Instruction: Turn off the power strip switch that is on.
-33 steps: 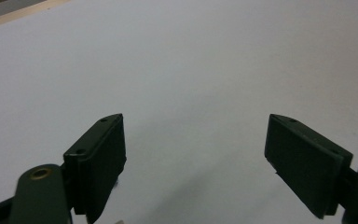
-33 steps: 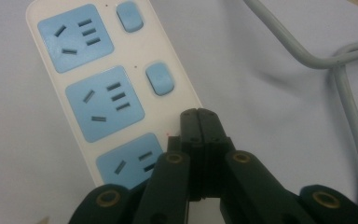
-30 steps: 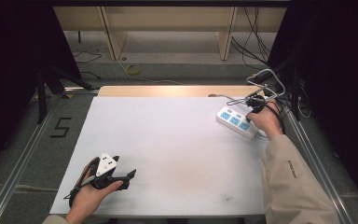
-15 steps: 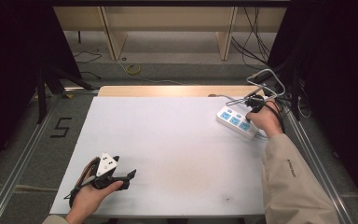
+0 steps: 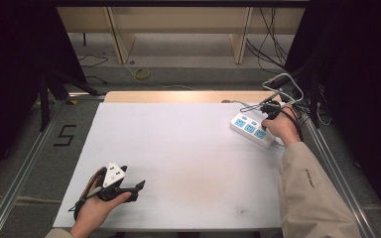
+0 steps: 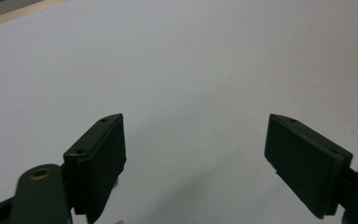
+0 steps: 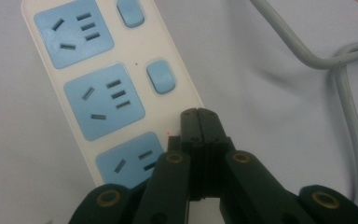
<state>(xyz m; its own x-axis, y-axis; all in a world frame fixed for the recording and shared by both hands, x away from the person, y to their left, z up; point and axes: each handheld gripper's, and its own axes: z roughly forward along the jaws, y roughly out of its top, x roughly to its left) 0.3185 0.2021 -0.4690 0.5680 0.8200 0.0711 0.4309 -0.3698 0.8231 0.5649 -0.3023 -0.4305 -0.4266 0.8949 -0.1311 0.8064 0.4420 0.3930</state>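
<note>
Nothing has moved: right tool (image 7: 199, 113), clenched empty, presses white blue-socketed plastic power strip (image 7: 103, 88)'s third switch; risks slipping off.

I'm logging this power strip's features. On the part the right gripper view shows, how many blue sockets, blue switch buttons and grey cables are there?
Blue sockets on the power strip: 3
Blue switch buttons: 2
Grey cables: 1
Total: 6
</note>
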